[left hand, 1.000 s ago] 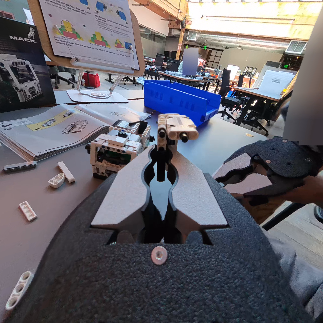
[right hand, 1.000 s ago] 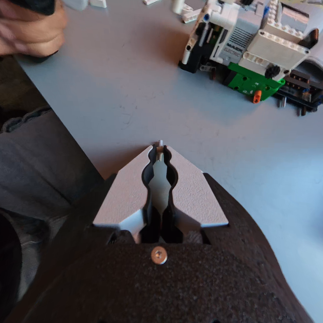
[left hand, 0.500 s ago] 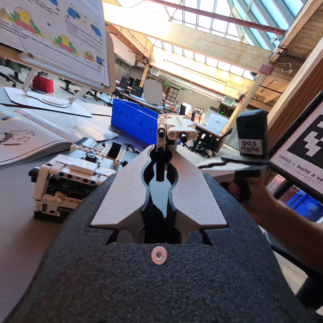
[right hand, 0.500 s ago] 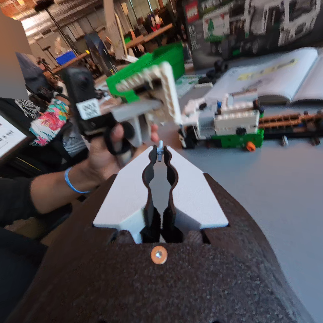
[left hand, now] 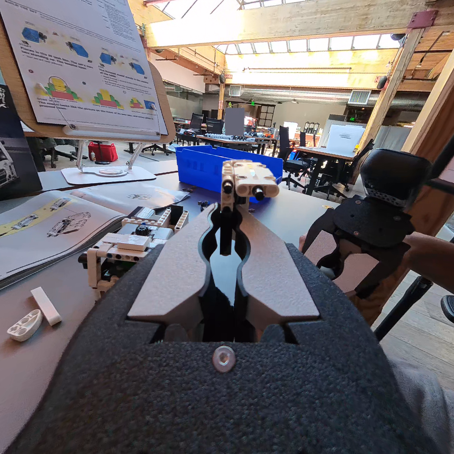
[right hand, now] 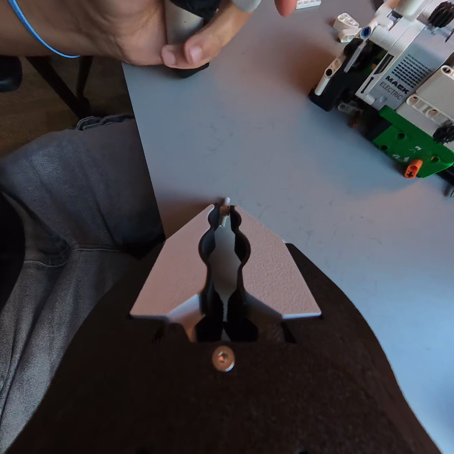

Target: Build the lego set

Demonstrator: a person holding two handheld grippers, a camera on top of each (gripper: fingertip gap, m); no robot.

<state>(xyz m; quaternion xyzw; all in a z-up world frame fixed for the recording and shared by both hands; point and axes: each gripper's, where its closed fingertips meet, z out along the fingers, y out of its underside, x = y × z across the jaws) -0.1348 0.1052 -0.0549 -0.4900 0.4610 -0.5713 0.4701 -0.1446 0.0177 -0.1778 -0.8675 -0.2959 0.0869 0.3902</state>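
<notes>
Left gripper point(left hand: 227, 208): jaws closed on the black lower beam of a small tan-and-black plastic beam sub-assembly point(left hand: 248, 178), held above the grey table point(left hand: 290, 221). Long axis upright; tan block on top, black pins facing the camera. Likely light, rigid; grip the beam, not the pins. Right gripper point(right hand: 223, 208): jaws pinch a tiny white plastic pin point(right hand: 224, 213), pointing forward; likely slippery.

Bare table point(right hand: 282, 172) stretch between right gripper point(right hand: 224, 208) and truck model point(right hand: 398, 81) is passable; hand point(right hand: 137, 29) blocks far-left edge, loose white pieces point(left hand: 34, 314) left of model.
</notes>
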